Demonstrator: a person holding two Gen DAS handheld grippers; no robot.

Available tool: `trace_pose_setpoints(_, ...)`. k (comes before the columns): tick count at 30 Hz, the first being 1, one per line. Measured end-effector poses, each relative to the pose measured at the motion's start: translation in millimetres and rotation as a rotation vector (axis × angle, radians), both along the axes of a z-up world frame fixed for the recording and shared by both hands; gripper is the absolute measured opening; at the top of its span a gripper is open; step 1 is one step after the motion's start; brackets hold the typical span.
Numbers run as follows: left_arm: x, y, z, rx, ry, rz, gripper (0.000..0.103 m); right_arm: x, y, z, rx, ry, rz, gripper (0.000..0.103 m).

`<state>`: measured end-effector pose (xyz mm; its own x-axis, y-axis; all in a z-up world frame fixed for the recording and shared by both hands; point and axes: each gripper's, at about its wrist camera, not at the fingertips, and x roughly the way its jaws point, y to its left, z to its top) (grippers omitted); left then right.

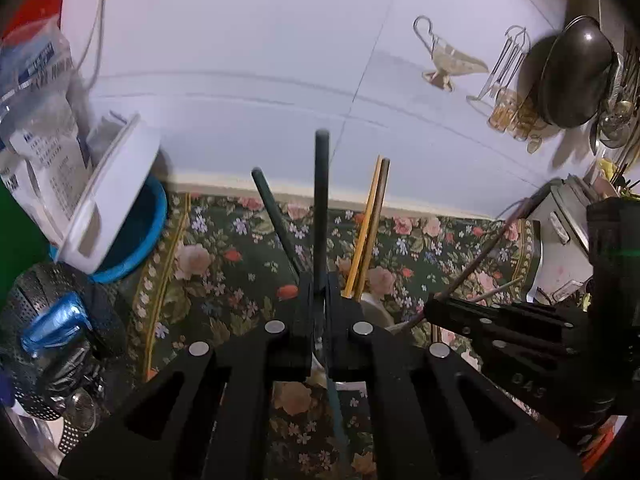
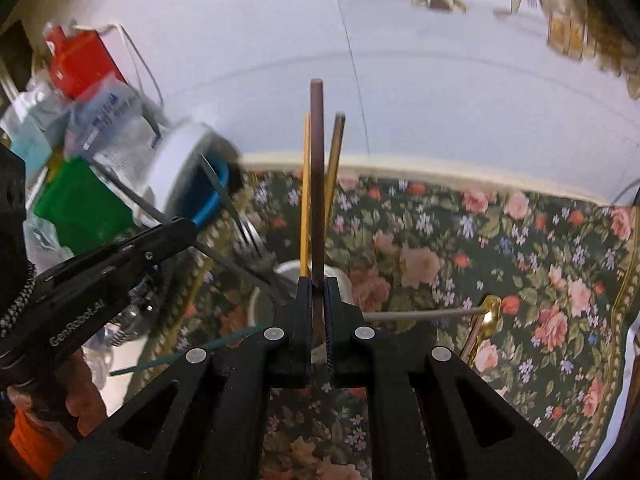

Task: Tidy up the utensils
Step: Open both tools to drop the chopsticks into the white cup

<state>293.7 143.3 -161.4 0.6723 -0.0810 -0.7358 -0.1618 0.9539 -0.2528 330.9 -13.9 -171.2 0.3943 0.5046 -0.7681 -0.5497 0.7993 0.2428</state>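
"GenRobot.AI" stands on the left tongs (image 2: 188,228); "049" on the right tongs (image 1: 430,306).

tablecloth (image 2: 480,240): floral cloth, matt | wall (image 1: 260,60): smooth glossy tile | spoon (image 2: 486,316): shiny gold metal

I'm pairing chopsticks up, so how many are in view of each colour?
Dark green chopsticks: 2
Yellow chopstick: 1
Brown chopsticks: 2
Pale grey chopstick: 1
Total: 6
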Motion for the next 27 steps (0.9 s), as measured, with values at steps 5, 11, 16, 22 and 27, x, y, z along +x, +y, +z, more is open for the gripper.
trace_pose_setpoints(5, 4.5, -3.6, -13.5, 0.002, 0.050, -0.021, 0.003, 4.3, 3.9, -14.4, -0.034, 0.025, -0.001, 0.006)
trace_pose_setpoints(11, -0.1, -10.3, -8.1, 0.028, 0.060, -0.024, 0.003, 5.5, 6.5, -18.2, -0.056, 0.024, 0.005, 0.007)
trace_pose_setpoints(16, -9.2, -15.5, 11.7, 0.060, 0.028, -0.016, 0.004, 2.2, 1.2, -11.4, -0.051, 0.024, 0.025, 0.012)
trace_pose_setpoints(22, -23.9, -24.9, 39.6, 0.087, -0.025, 0.007, 0.005, -7.3, -16.2, 14.3, -0.015, -0.022, 0.031, 0.019)
trace_pose_setpoints(27, -37.6, -40.7, 65.5, 0.108, -0.081, 0.005, 0.006, -15.9, -36.8, 38.7, 0.006, -0.090, 0.026, 0.019)
